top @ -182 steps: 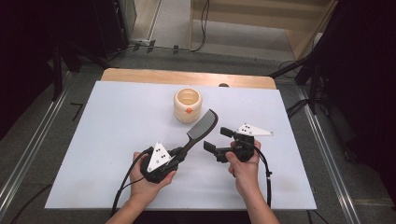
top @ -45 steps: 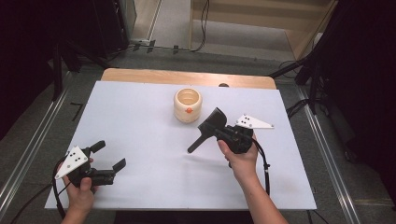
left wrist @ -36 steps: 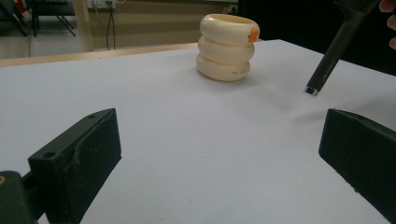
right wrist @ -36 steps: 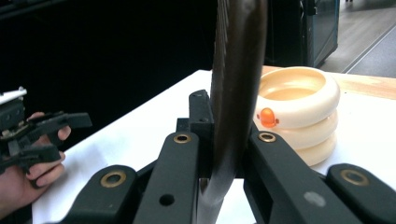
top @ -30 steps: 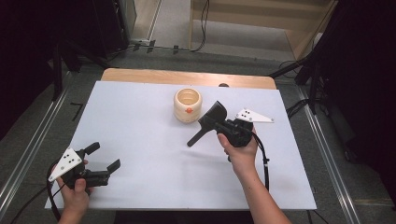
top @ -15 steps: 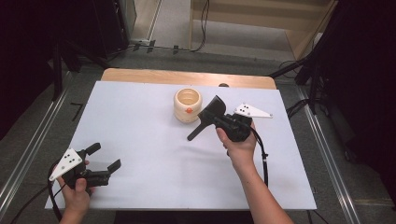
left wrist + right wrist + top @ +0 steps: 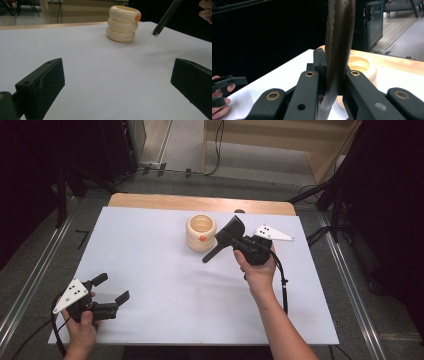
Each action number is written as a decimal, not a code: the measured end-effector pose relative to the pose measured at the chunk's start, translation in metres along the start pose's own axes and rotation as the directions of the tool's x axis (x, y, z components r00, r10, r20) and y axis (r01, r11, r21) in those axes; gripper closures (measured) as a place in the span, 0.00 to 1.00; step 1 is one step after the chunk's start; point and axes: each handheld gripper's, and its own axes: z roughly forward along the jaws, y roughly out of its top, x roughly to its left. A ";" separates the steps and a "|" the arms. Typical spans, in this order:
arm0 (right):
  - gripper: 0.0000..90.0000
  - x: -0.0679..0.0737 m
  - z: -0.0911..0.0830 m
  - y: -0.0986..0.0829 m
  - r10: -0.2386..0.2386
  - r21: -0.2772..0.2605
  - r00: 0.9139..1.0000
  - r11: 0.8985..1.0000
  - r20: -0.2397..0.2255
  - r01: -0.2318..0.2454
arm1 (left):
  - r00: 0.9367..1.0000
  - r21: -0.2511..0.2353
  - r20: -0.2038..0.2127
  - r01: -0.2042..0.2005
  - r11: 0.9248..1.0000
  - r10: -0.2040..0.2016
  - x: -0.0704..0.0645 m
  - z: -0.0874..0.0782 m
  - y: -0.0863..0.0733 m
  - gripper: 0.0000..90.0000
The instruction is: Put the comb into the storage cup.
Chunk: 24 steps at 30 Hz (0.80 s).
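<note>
Two claws were at work over the white desk (image 7: 165, 270). The right claw (image 7: 239, 241) was clamped on a black flat-headed brush with a slim handle (image 7: 223, 238), holding it in the air just beside the cream, ring-stacked ceramic pot (image 7: 201, 232) standing near the desk's far edge; the handle slanted down toward the desk, its tip close to the pot's base. The left claw (image 7: 112, 287) sat low at the near left corner, well apart from the pot, its jaws spread wide with nothing between them.
</note>
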 end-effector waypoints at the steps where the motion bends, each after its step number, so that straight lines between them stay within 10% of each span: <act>1: 0.93 -0.001 0.000 0.001 -0.007 -0.002 1.000 1.000 0.003 0.007 | 1.000 0.001 -0.002 -0.003 1.000 0.003 0.000 0.000 0.000 0.00; 24: 0.93 -0.011 0.009 0.019 -0.022 -0.053 1.000 0.998 0.012 0.023 | 1.000 0.001 -0.002 -0.012 1.000 0.012 -0.001 0.000 0.000 0.00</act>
